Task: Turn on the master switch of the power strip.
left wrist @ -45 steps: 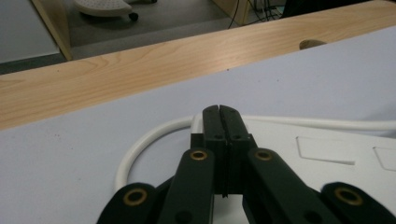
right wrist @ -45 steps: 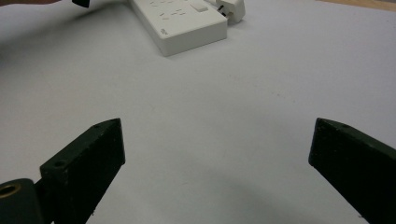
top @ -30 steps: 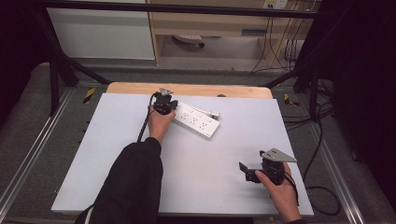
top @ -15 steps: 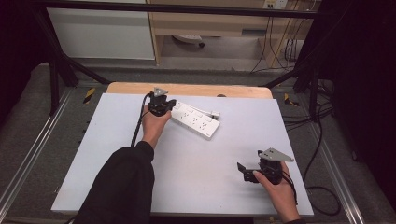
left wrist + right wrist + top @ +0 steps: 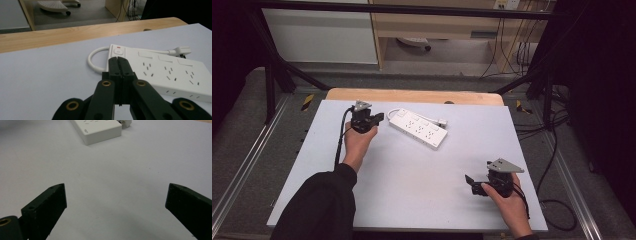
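— While the left gripper (image 5: 371, 119) is sitting at the far left of the pale worktop (image 5: 412, 175), how are its jaws standing?
— They are pressing flat together with nothing between them, and the tips are pointing at the switch end of the white power strip (image 5: 418, 128), just beside it; I cannot tell whether they are touching it.
— Where is the power strip lying?
— It is lying flat and slanted near the far middle of the worktop, its short white cable (image 5: 93, 60) looping round the switch end and its plug (image 5: 442, 121) resting by the far edge of the strip.
— And over on the right?
— The right gripper (image 5: 472, 182) is hovering low at the near right, well apart from the strip, with its 2 jaws spreading wide over bare worktop and holding nothing.
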`<state>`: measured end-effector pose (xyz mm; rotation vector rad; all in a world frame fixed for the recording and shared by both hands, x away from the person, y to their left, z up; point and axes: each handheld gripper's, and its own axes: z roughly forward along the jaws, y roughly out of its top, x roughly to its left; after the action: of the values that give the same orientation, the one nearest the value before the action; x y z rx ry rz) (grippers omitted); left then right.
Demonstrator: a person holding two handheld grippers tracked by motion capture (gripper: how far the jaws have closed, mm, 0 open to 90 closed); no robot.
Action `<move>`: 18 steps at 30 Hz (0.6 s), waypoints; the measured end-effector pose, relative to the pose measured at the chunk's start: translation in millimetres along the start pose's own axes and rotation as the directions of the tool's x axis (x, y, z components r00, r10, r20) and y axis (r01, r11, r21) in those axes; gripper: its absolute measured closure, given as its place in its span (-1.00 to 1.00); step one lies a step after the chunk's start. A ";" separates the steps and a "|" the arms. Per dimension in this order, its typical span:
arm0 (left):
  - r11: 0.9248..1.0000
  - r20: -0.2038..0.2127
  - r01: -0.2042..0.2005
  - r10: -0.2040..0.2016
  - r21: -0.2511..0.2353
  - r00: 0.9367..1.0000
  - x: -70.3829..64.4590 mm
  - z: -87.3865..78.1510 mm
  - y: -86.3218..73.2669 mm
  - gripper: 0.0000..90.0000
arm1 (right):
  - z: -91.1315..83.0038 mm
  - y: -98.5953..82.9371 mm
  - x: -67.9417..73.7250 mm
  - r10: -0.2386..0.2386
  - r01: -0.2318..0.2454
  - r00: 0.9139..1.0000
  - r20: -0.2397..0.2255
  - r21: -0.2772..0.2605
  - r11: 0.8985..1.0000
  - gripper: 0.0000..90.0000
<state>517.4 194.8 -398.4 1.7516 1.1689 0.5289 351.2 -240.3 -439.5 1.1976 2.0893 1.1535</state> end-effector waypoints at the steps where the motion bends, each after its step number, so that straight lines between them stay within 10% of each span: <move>1: 1.000 -0.004 0.003 -0.003 -0.003 1.000 1.9 -3.0 -1.6 1.00 | -0.1 0.1 0.2 0.001 -0.001 1.000 0.000 0.000 1.000 -0.91; 18: 1.000 -0.027 -0.025 0.025 0.002 0.999 10.3 -30.1 -12.0 0.97 | 1.4 -0.1 -1.1 -0.008 0.008 1.000 -0.005 0.006 1.000 -0.92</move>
<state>493.7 219.0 -396.0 1.7673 1.1675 0.5689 352.7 -240.7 -440.4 1.1886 2.1008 1.1489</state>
